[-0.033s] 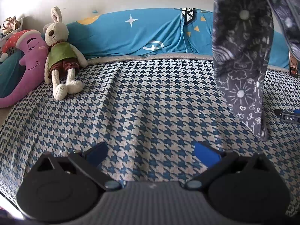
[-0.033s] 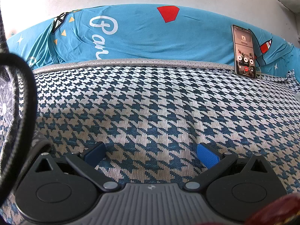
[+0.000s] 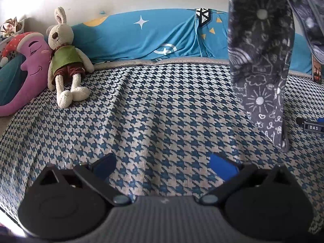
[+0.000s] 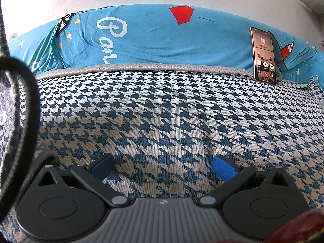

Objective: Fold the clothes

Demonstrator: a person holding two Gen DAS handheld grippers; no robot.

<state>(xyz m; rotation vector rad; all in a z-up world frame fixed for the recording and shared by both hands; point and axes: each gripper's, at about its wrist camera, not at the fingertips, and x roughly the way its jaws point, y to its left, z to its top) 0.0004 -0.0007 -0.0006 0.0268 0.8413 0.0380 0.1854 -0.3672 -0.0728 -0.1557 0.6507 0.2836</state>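
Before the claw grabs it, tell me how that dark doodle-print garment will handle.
The dark doodle-print garment probably handles floppy: it hangs in long soft folds and tapers to a limp tip above the houndstooth bed cover. It looks thin, so likely light. A single pinch would probably let the rest dangle and swing.

A dark printed garment (image 3: 261,64) hangs ahead and to the right of the left tool, its upper part cut off by the top edge, so what holds it cannot be told. Far right of that tool, a black object (image 3: 311,126) lettered "DAS" runs off the edge. Beside the right tool's left side, the garment (image 4: 12,105) is a blurred dark band, cropped. A phone (image 4: 263,55) stands far ahead to the right, its screen text too small to read. A red blur (image 4: 297,228) fills the lower right corner, unidentifiable.
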